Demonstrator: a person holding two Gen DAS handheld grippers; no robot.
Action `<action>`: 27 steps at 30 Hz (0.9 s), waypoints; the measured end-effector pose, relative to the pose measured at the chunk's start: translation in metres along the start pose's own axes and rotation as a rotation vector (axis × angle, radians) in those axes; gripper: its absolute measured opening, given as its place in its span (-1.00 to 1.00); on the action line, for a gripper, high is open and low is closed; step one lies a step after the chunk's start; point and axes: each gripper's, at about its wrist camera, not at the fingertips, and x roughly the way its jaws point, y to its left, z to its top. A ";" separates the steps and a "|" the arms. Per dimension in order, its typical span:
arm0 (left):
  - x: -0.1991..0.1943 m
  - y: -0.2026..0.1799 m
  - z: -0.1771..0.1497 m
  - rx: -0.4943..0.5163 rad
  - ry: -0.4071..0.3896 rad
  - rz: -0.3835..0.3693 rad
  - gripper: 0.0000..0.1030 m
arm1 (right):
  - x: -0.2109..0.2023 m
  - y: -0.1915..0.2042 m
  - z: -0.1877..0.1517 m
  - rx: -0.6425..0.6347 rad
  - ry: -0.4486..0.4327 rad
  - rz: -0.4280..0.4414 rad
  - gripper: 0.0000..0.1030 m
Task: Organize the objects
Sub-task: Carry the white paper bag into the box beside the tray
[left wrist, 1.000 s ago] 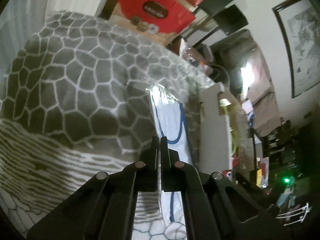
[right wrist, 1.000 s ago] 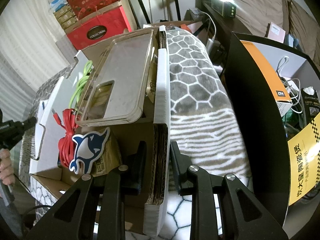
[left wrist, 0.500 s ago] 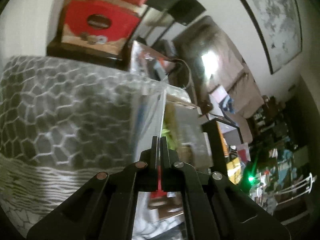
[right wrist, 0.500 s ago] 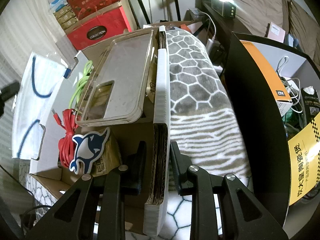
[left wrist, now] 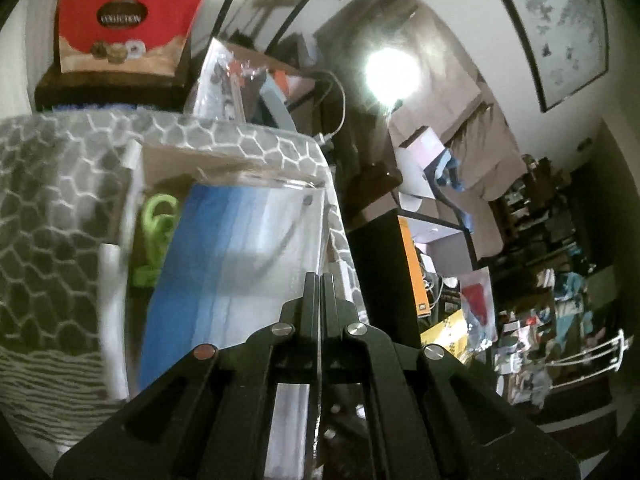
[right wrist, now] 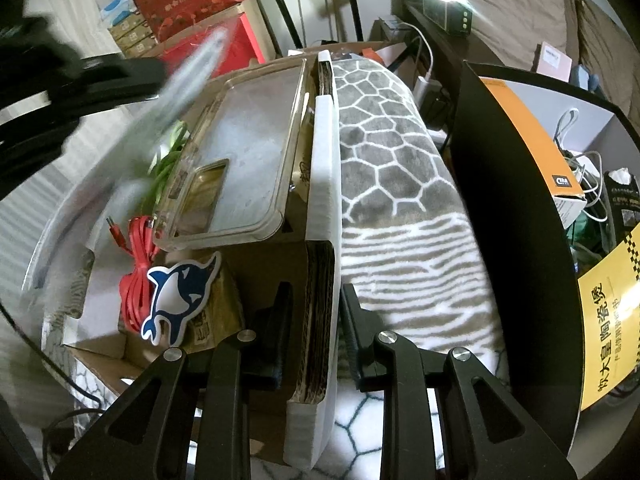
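The left gripper point(left wrist: 320, 280) is holding its jaws pressed together, pinching the edge of a flat clear-wrapped packet point(left wrist: 240, 256) with blue and white showing through. The packet is stretching ahead and left of the jaws, hanging over the open box point(left wrist: 136, 184). Left of the packet, inside the box, a green cable point(left wrist: 154, 232) is lying coiled. The box is sitting on a grey honeycomb-patterned blanket point(left wrist: 52, 200). Beyond it, further ahead, a red bag point(left wrist: 120, 20) is standing; a bright lamp point(left wrist: 390, 70) is glaring ahead and right.

The right gripper point(right wrist: 314, 300) is gripping the box's folded cardboard wall point(right wrist: 322, 240), jaws narrowly parted with one on each side of it. Just left of the jaws, inside the box, a whale sticker point(right wrist: 176, 296) is lying on a brown pack, with a red cable point(right wrist: 136, 264) bundled beside it. Ahead of those, a clear phone case point(right wrist: 248, 152) is lying tilted. Far ahead and left, the blurred left gripper is carrying the packet over the box. Right of the jaws the blanket is covering the surface, and a black board point(right wrist: 512, 240) is standing beyond it.
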 end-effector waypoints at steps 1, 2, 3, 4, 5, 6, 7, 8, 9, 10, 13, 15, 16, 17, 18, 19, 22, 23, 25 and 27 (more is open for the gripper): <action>0.005 -0.001 0.001 -0.009 0.007 0.000 -1.00 | 0.000 0.000 0.000 -0.001 0.000 0.000 -0.52; 0.013 -0.001 0.002 -0.021 0.016 -0.004 -1.00 | 0.000 0.000 0.000 -0.002 0.000 0.000 -0.52; 0.017 -0.001 0.002 -0.028 0.021 -0.008 -1.00 | 0.000 0.000 0.000 -0.001 0.000 0.001 -0.52; 0.021 -0.002 0.003 -0.033 0.025 -0.011 -1.00 | 0.001 0.000 0.000 0.001 0.001 0.004 -0.52; 0.026 -0.005 0.003 -0.041 0.029 -0.019 -1.00 | 0.001 -0.001 0.001 0.002 0.002 0.006 -0.52; 0.029 -0.006 0.003 -0.042 0.034 -0.030 -1.00 | 0.001 -0.001 0.001 0.004 0.003 0.009 -0.52; 0.033 -0.007 0.003 -0.039 0.046 -0.041 -0.99 | 0.001 -0.001 0.001 0.004 0.003 0.011 -0.52; 0.035 -0.010 0.003 -0.028 0.062 -0.060 -0.97 | 0.001 -0.002 0.000 0.004 0.002 0.011 -0.52; 0.033 -0.011 0.003 -0.015 0.070 -0.070 -0.76 | 0.001 -0.003 0.001 0.005 0.001 0.012 -0.52; 0.031 -0.013 0.002 0.001 0.073 -0.077 -0.46 | 0.001 -0.003 0.001 0.005 0.000 0.011 -0.52; 0.009 -0.013 0.001 0.041 0.038 -0.104 -0.20 | 0.002 -0.005 0.002 0.007 -0.002 0.010 -0.52; -0.013 -0.009 0.002 0.082 -0.004 -0.090 -0.09 | 0.003 -0.006 0.004 0.011 -0.004 0.012 -0.52; -0.021 -0.008 0.002 0.101 -0.023 -0.072 -0.04 | 0.002 -0.006 0.003 0.011 -0.006 0.013 -0.52; -0.031 -0.003 0.002 0.129 -0.047 -0.028 -0.03 | 0.002 -0.005 0.003 0.010 -0.008 0.013 -0.52; -0.037 0.001 0.002 0.142 -0.057 0.006 -0.03 | 0.001 -0.006 0.004 0.009 -0.011 0.015 -0.52; -0.041 0.005 0.001 0.147 -0.065 0.036 -0.03 | 0.001 -0.005 0.004 0.010 -0.012 0.015 -0.52; -0.048 0.027 -0.004 0.147 -0.058 0.091 -0.03 | 0.001 -0.007 0.006 0.011 -0.016 0.015 -0.52; -0.047 0.033 -0.005 0.141 -0.046 0.101 -0.03 | 0.001 -0.007 0.007 0.012 -0.017 0.016 -0.52; -0.046 0.045 -0.011 0.124 -0.026 0.102 -0.03 | 0.002 -0.007 0.007 0.012 -0.016 0.015 -0.52; -0.042 0.053 -0.018 0.112 -0.005 0.093 -0.03 | 0.002 -0.008 0.006 0.011 -0.015 0.016 -0.52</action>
